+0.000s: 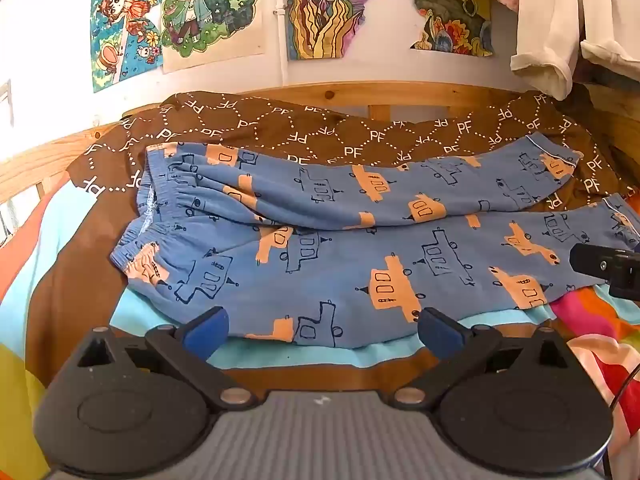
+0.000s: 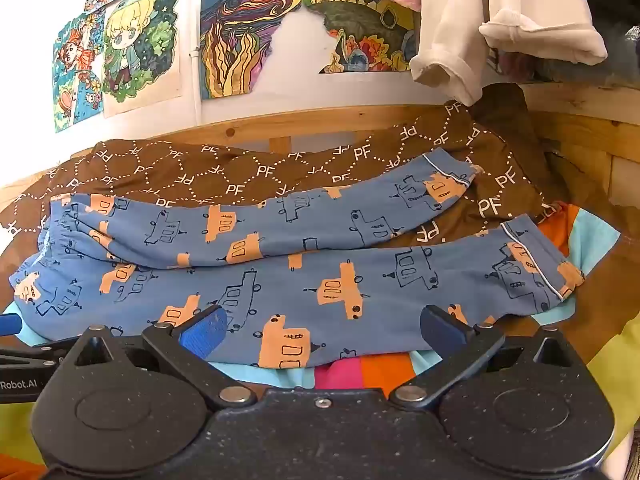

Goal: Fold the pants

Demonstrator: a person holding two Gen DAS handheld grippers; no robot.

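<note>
Blue pants [image 1: 340, 240] with orange and outlined truck prints lie flat across a bed, waistband at the left, both legs running right, the far leg spread slightly apart from the near one. They also show in the right wrist view [image 2: 304, 276]. My left gripper [image 1: 322, 330] is open and empty at the near edge of the pants near the hip. My right gripper [image 2: 322, 328] is open and empty at the near edge of the near leg. The right gripper's body [image 1: 608, 270] shows at the right of the left wrist view.
A brown blanket [image 1: 304, 132] with white PF lettering lies under and behind the pants. A colourful striped sheet [image 2: 360, 372] covers the near bed. A wooden bed rail [image 1: 360, 94] and a postered wall stand behind. White and pink clothes [image 2: 480, 32] hang at the upper right.
</note>
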